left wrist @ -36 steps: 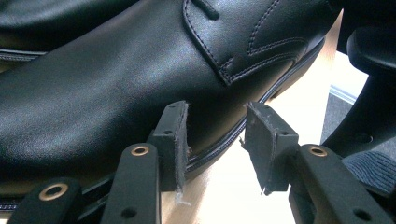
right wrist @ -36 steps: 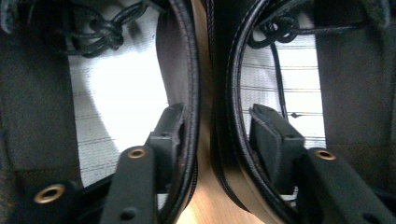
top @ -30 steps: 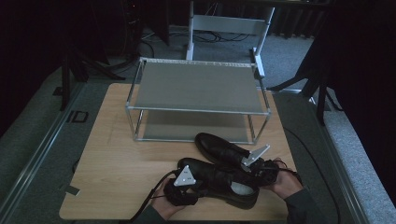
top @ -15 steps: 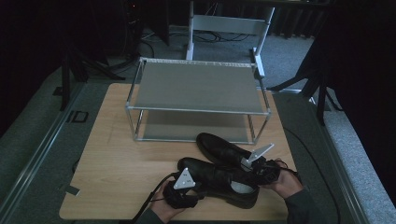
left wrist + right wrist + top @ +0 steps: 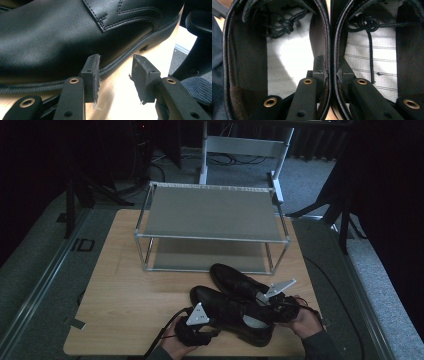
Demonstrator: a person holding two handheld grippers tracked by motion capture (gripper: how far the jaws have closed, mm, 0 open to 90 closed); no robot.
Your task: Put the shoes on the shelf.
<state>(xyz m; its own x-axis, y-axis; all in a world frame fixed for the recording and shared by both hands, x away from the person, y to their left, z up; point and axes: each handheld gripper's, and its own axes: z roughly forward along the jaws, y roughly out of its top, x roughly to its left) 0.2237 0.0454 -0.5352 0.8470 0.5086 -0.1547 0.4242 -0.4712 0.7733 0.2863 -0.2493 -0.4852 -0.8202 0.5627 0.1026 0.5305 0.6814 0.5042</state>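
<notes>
Pinching both black leather shoes (image 5: pixel 329 37) together by inner walls in closed right gripper (image 5: pixel 332 72); keep left gripper (image 5: pixel 115 72) open, near front worktop edge.

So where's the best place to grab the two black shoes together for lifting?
At the touching inner collar walls, from above the heel end: the shoes lie side by side, openings up, and the right gripper has one jaw in each, pinching both walls.

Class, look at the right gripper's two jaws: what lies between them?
In the right gripper view, the right gripper has one jaw inside each black shoe: between them are the two touching inner walls of the left-hand shoe and the right-hand shoe, pinched together.
</notes>
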